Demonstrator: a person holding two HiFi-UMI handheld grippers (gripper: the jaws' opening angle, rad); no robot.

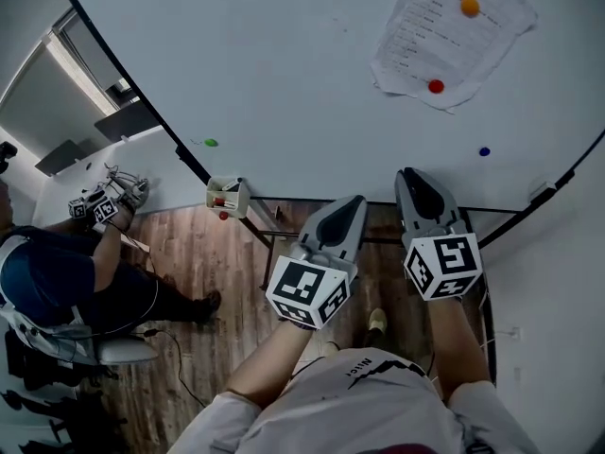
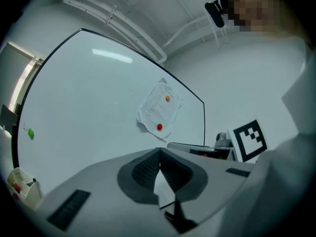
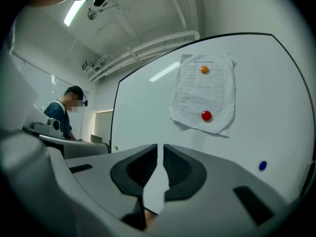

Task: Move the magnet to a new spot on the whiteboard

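The whiteboard (image 1: 284, 64) fills the top of the head view. A crumpled sheet of paper (image 1: 444, 36) is pinned to it by an orange magnet (image 1: 470, 7) and a red magnet (image 1: 436, 87). A blue magnet (image 1: 485, 151) sits alone below the paper, and a green magnet (image 1: 210, 143) sits far to the left. My left gripper (image 1: 354, 201) is shut and empty, just under the board's lower edge. My right gripper (image 1: 411, 173) points at the board below the blue magnet (image 3: 262, 166). Its jaws (image 3: 160, 147) stand a narrow slit apart with nothing between them.
A small holder with markers (image 1: 228, 197) hangs at the board's lower left edge. Another person (image 1: 57, 272) sits at the left with grippers (image 1: 104, 204) in hand. The board's dark stand (image 1: 284, 235) rises from the wooden floor (image 1: 208, 253) under my grippers.
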